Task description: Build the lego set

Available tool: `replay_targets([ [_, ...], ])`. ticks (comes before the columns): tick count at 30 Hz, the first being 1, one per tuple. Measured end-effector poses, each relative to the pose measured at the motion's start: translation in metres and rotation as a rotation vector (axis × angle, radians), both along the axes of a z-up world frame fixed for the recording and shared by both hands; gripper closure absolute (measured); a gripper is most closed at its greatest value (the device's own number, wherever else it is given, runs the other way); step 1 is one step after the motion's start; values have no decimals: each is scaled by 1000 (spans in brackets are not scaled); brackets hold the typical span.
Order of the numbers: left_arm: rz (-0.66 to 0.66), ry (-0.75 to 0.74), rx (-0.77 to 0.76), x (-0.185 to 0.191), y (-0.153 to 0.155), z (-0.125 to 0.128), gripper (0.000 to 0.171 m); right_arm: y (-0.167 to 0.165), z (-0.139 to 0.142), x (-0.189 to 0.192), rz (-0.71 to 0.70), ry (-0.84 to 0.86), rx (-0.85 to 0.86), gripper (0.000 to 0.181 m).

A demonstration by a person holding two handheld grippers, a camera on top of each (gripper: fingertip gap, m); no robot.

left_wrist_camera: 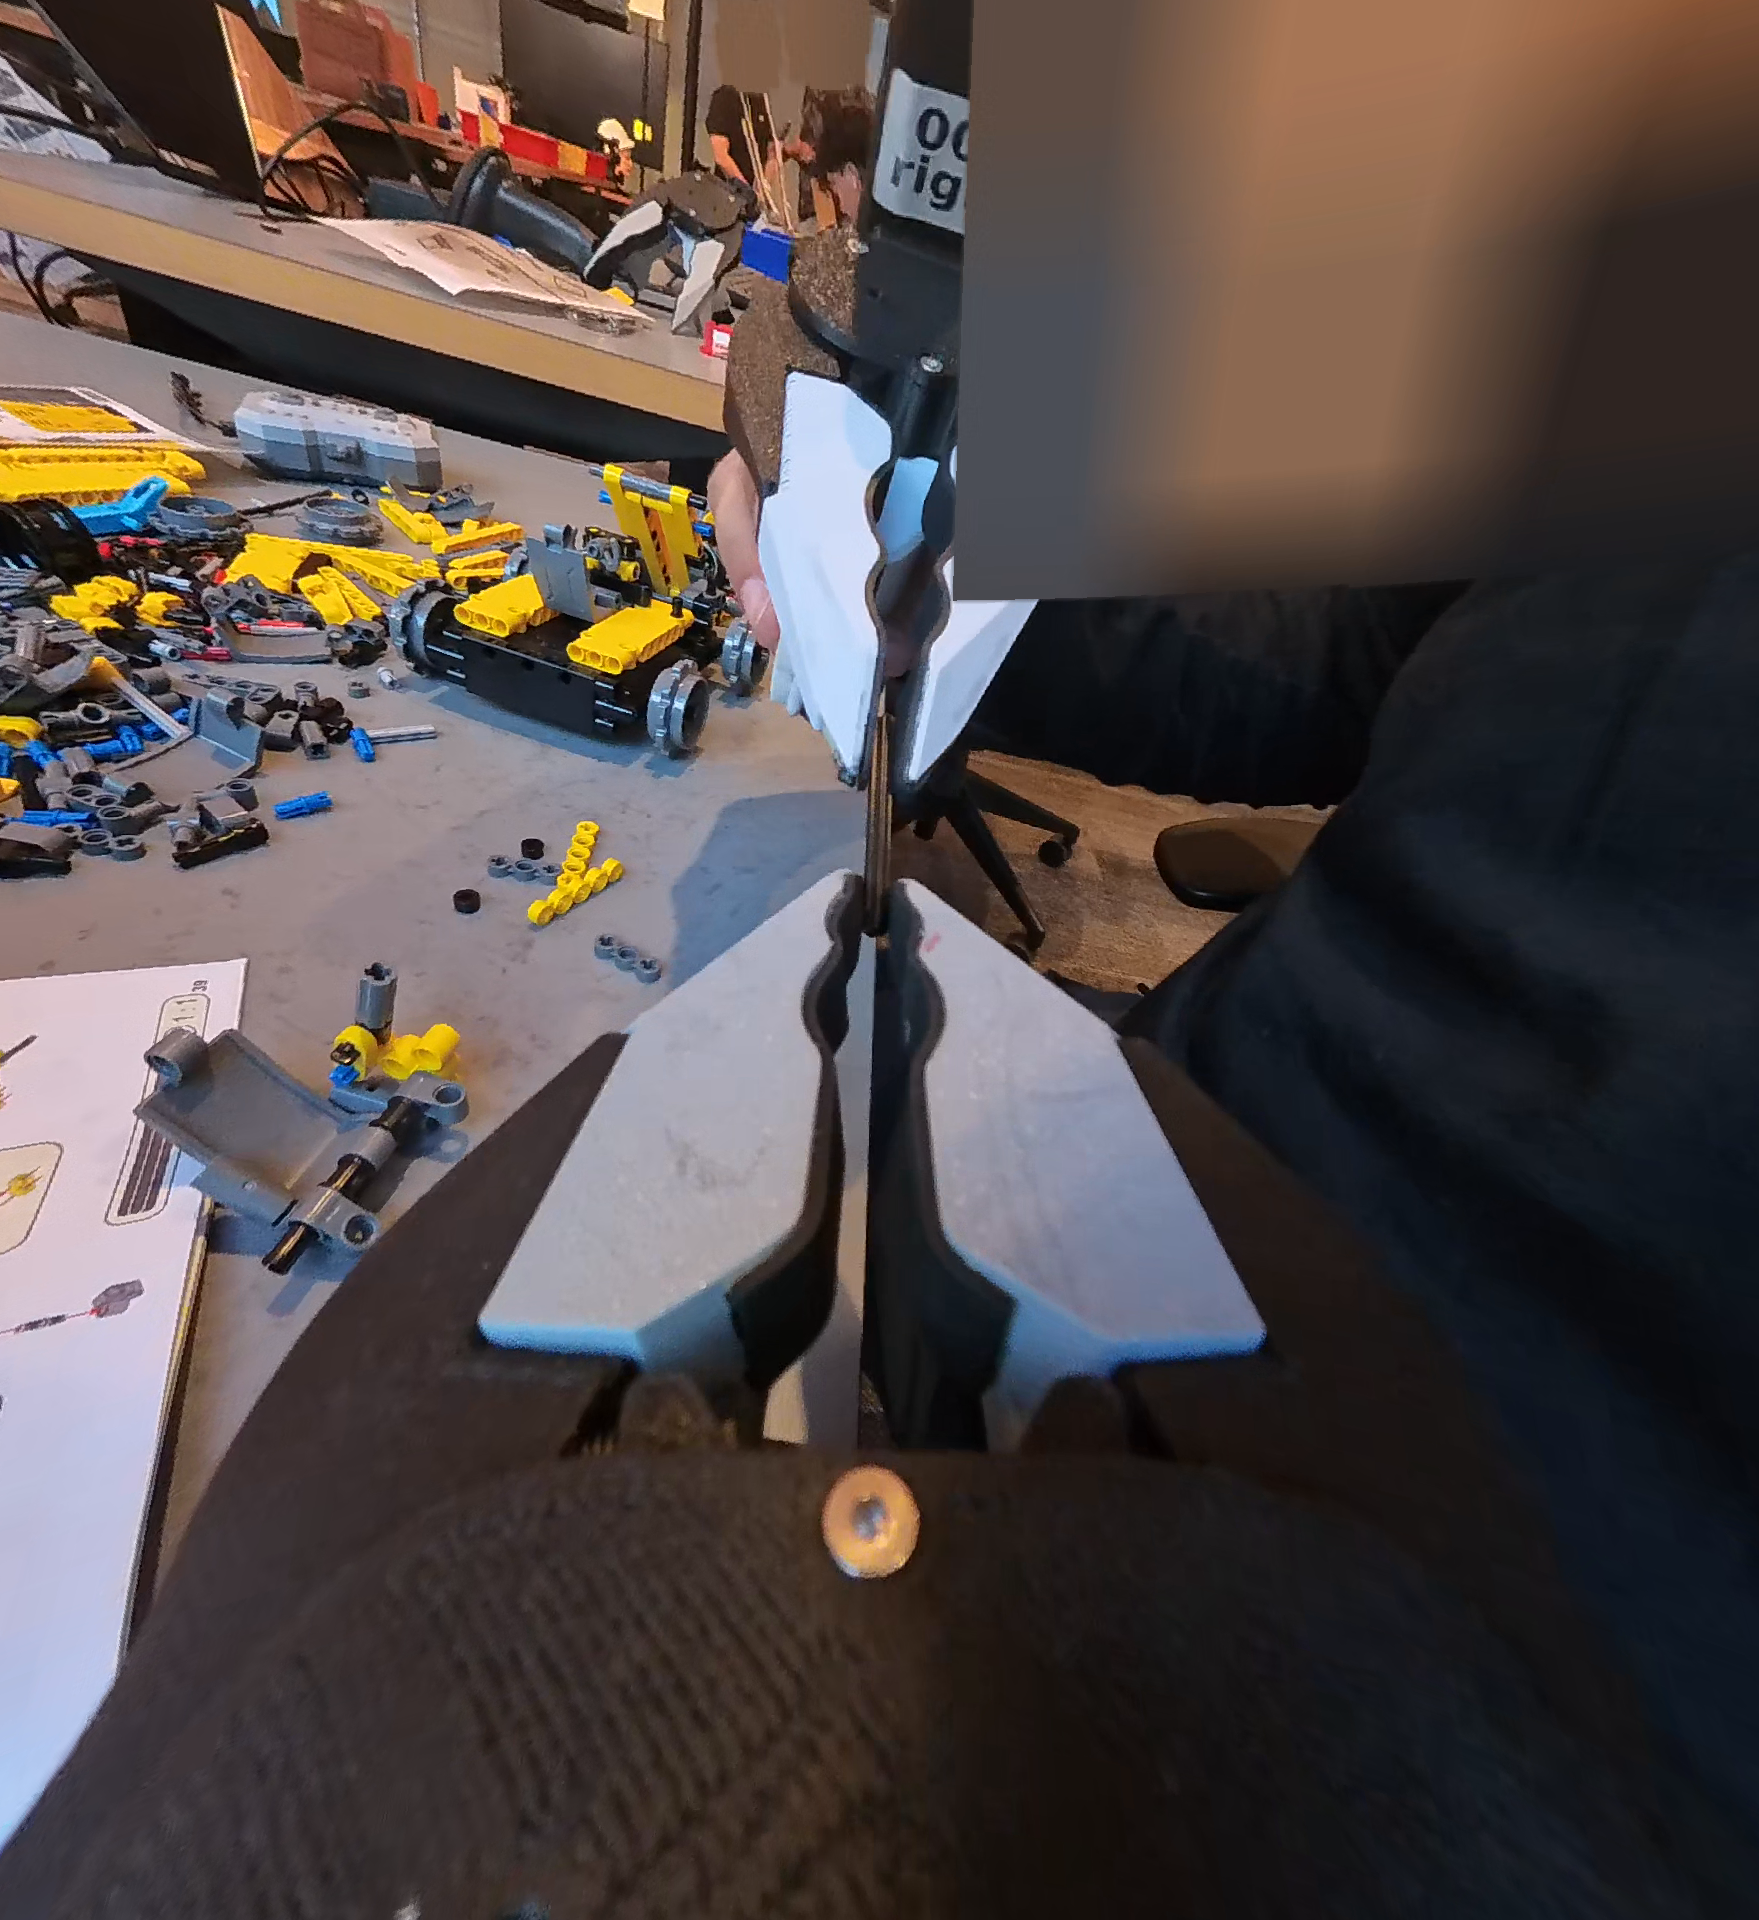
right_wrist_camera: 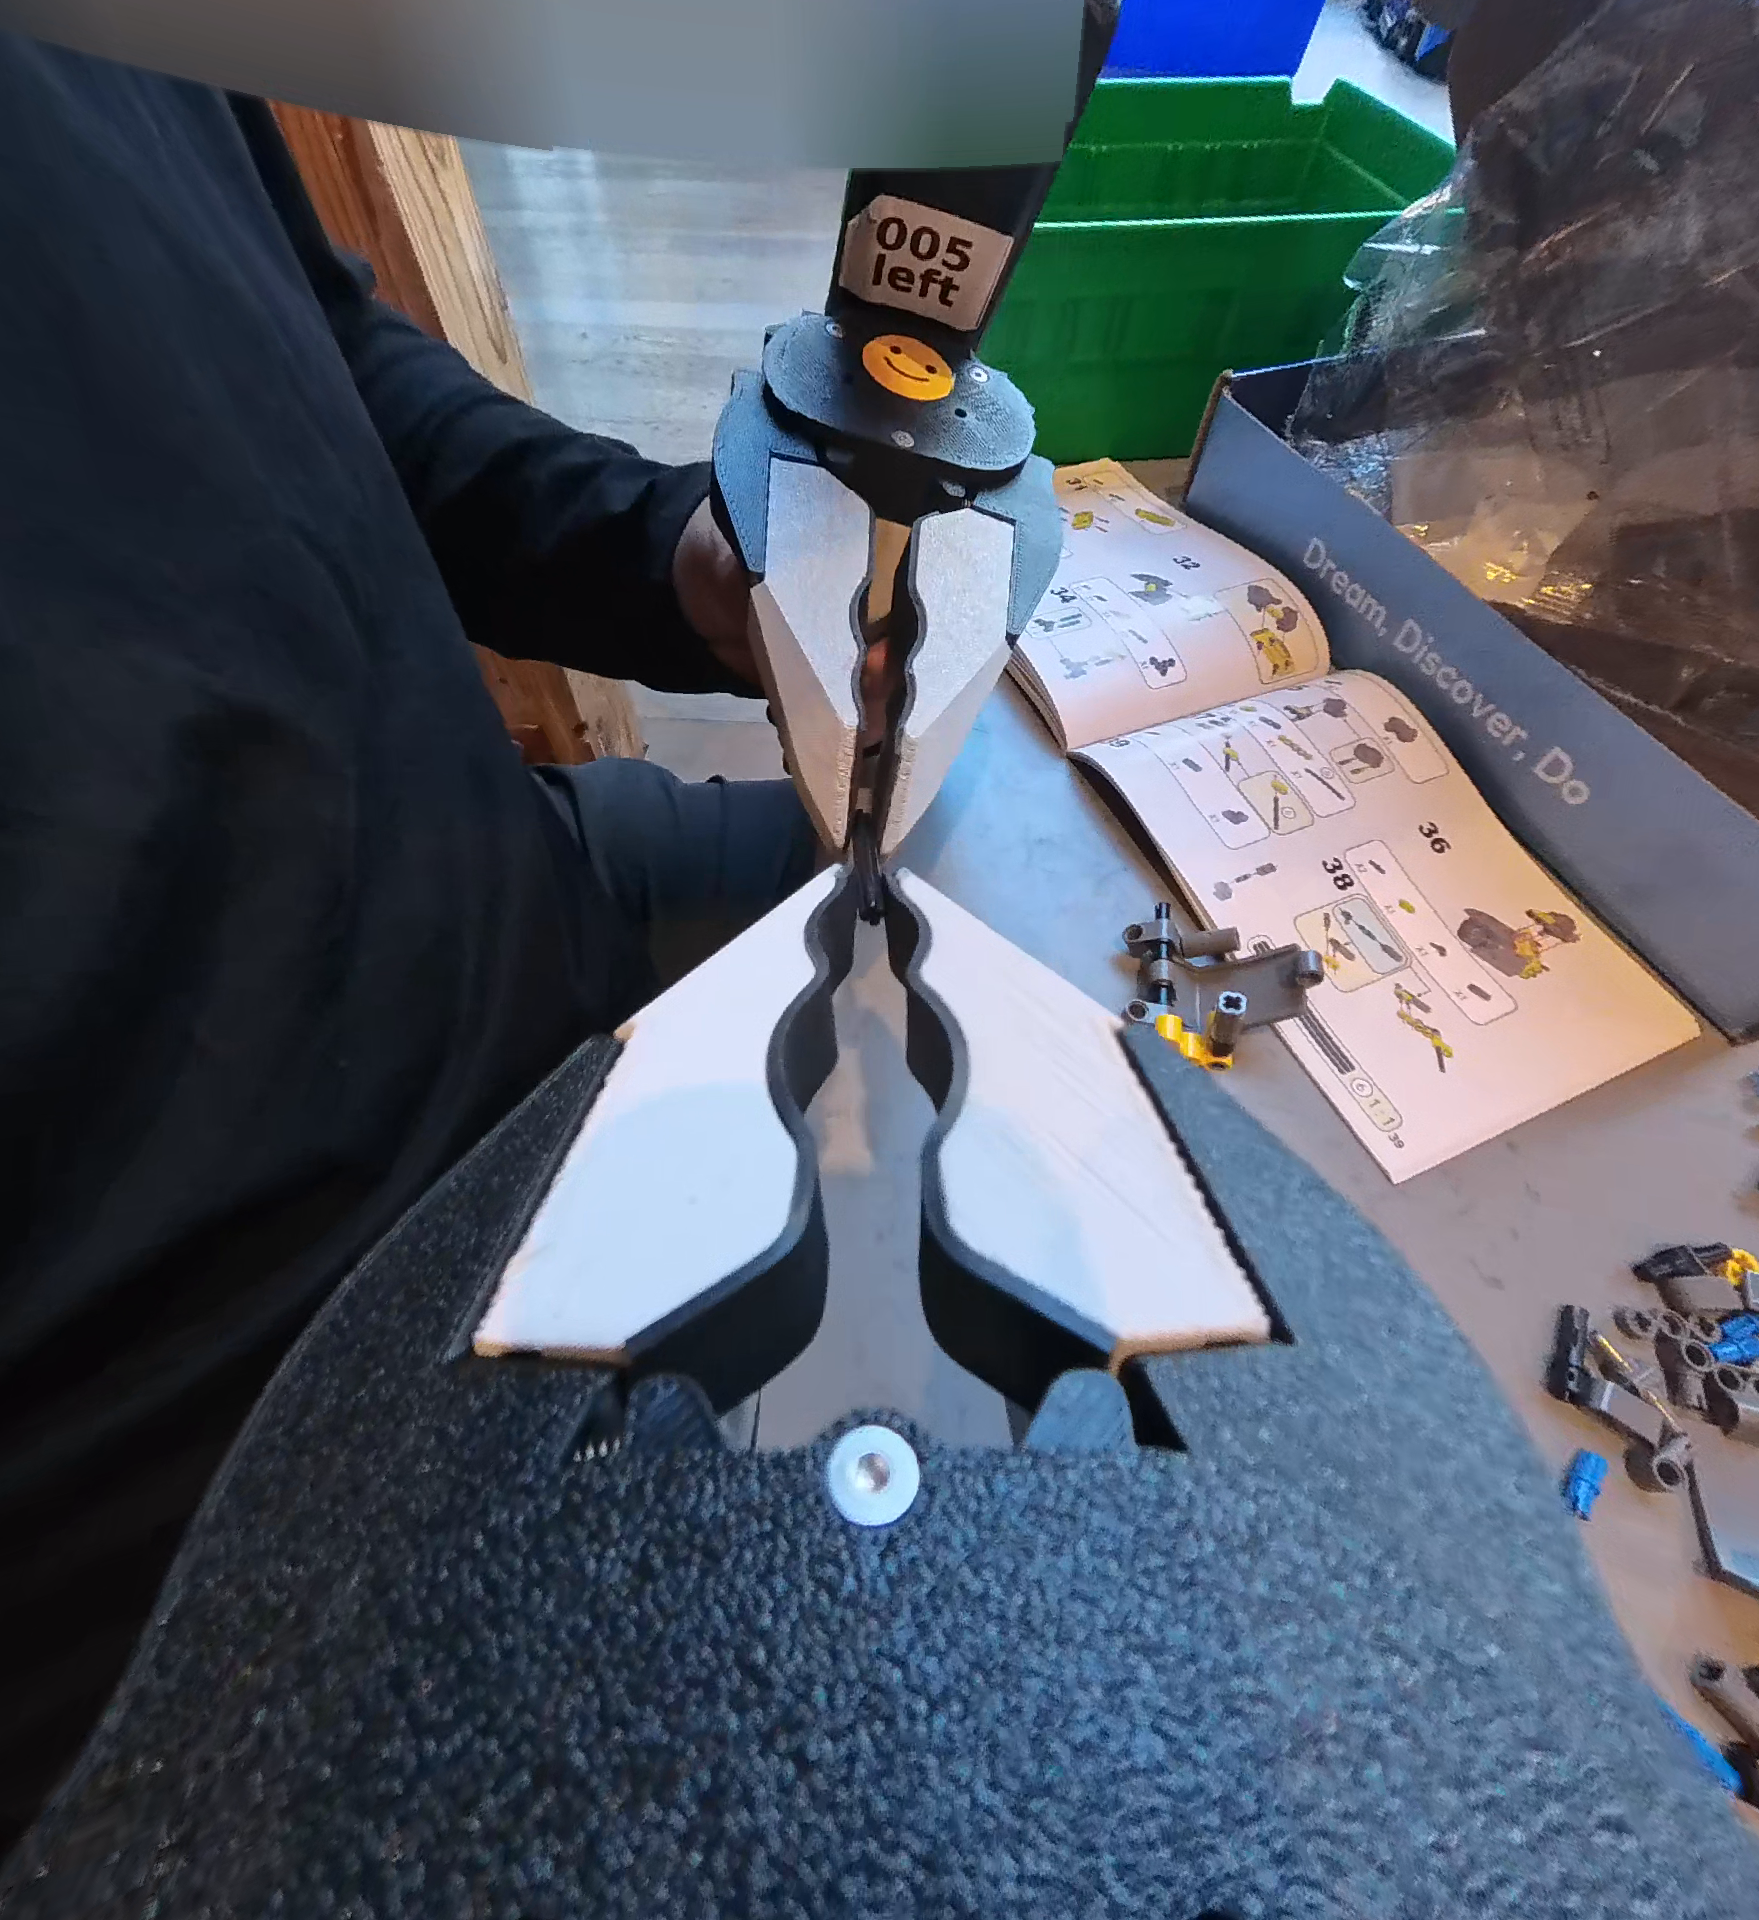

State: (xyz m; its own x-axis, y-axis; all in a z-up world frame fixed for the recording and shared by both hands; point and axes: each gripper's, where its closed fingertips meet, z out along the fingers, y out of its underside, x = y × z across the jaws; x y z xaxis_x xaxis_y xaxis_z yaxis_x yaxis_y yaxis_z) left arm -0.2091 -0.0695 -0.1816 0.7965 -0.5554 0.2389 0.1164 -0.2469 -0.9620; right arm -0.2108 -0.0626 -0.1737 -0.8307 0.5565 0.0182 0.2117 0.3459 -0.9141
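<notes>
A thin black axle (left_wrist_camera: 877,831) is held in the air past the edge of the grey table (left_wrist_camera: 355,914), between the two grippers, tip to tip. Its long line runs straight from the left gripper (left_wrist_camera: 870,920) to the right gripper (right_wrist_camera: 867,904); each is closed on one end, it seems, since the rod is very thin. The half-built yellow tracked vehicle (left_wrist_camera: 563,634) is seen only in the left wrist view. The open instruction booklet (right_wrist_camera: 1353,831) is shown more fully in the right.

Two grippers (left_wrist_camera: 873,914) (right_wrist_camera: 870,894), one booklet (right_wrist_camera: 1374,831), one tracked model (left_wrist_camera: 563,644), one rod (left_wrist_camera: 877,831)
</notes>
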Motion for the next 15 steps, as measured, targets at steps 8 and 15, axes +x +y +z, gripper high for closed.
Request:
replay_targets([
  [8, 215, 272, -159, -56, -7, -24, 158, 15, -13, -25, -148, -100, 32, 177],
  [15, 110, 391, -435, -56, 1, -80, 156, 18, -48, -42, -188, -284, 280, 177],
])
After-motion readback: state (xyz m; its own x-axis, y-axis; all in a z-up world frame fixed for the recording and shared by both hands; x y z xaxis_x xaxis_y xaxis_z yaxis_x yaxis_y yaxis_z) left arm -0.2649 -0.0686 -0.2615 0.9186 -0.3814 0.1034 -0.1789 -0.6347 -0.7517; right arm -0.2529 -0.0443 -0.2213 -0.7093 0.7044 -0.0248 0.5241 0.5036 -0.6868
